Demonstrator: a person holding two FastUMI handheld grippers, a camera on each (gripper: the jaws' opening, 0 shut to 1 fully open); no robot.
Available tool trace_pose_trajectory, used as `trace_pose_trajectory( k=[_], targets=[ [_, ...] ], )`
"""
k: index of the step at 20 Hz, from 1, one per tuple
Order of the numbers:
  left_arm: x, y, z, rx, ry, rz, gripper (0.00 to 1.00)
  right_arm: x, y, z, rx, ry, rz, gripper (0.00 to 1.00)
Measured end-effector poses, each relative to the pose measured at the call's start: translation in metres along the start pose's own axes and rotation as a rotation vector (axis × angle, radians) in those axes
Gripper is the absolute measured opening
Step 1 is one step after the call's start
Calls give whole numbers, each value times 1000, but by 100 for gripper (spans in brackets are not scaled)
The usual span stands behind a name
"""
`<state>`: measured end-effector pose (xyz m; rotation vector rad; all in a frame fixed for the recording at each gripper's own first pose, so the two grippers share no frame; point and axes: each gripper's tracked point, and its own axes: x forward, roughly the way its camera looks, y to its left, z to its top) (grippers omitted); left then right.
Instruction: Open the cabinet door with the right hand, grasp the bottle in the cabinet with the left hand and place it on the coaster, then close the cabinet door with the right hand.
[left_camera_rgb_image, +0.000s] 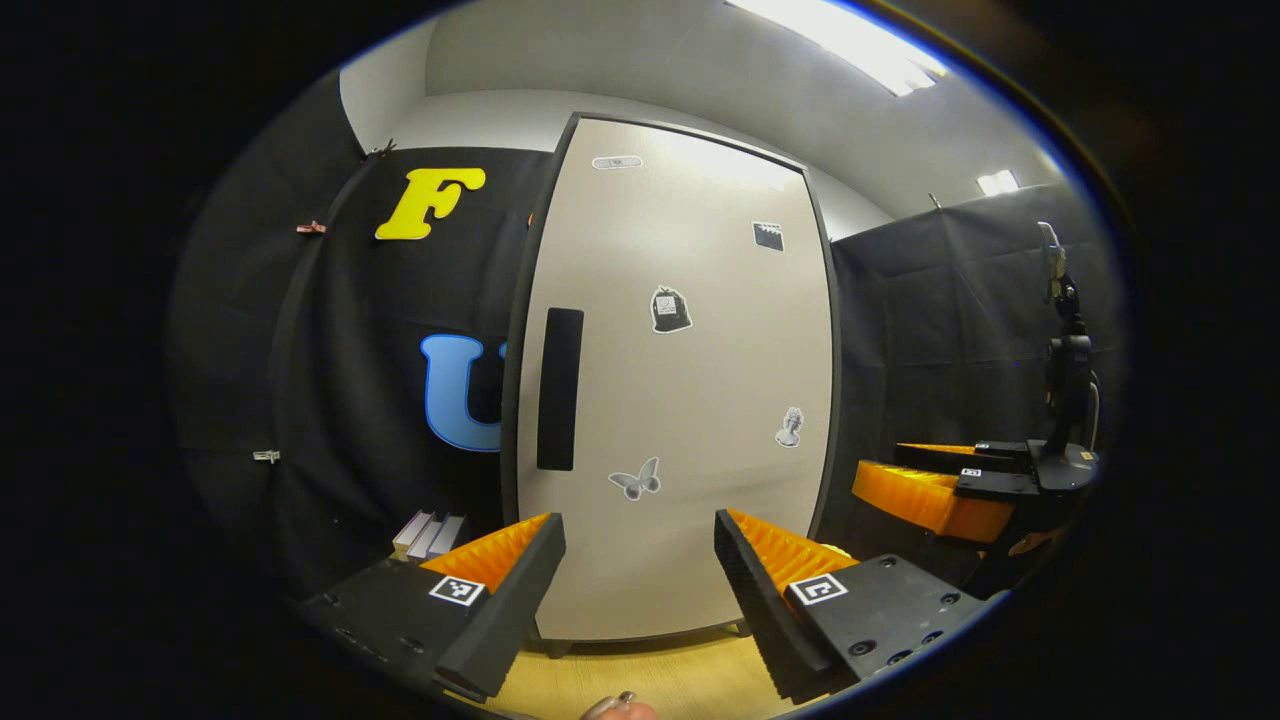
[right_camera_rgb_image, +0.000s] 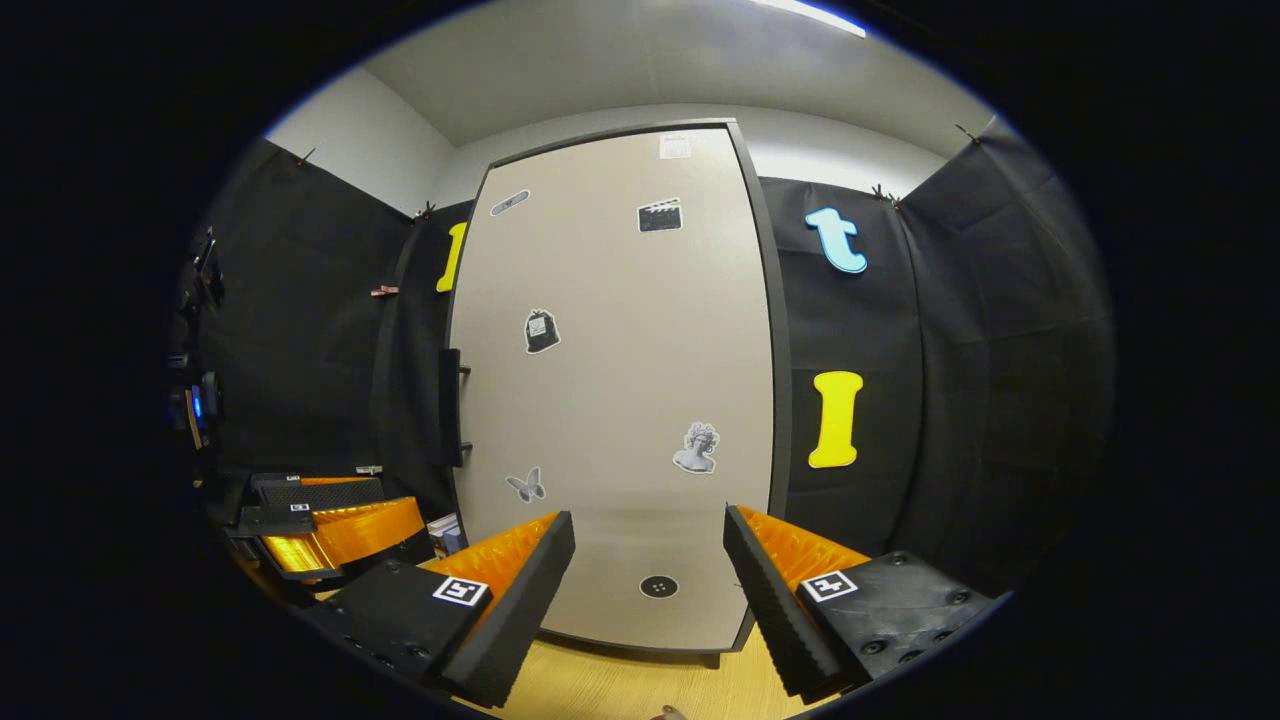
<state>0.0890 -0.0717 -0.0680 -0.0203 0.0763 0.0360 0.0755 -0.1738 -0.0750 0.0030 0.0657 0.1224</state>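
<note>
Jaws of both the left gripper (left_camera_rgb_image: 640, 575) and right gripper (right_camera_rgb_image: 650, 575) stand spread, holding nothing, before the tall beige sticker-dotted cabinet door (right_camera_rgb_image: 620, 400). Its dark vertical handle (left_camera_rgb_image: 560, 388) sits untouched; the door looks shut, so every step remains, the bottle presumably inside.

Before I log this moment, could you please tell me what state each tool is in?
Left tool: open, holding nothing, facing the closed cabinet door.
Right tool: open, holding nothing.

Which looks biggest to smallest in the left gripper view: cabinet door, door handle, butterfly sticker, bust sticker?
1. cabinet door
2. door handle
3. butterfly sticker
4. bust sticker, close to the butterfly, so their order is unsure.
</note>
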Motion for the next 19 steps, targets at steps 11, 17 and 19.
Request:
trace_pose_trajectory(
  k=[11, 17, 19],
  targets=[
    [-14, -5, 1, -1, -4, 5, 94, -12, 1, 3, -2, -1, 6, 97],
    [-20, -10, 1, 0, -3, 4, 95, -17, -2, 4, -3, 0, 5, 97],
    [-21, -13, 0, 0, -1, 1, 95, -20, -3, 3, -4, 2, 5, 97]
  ],
)
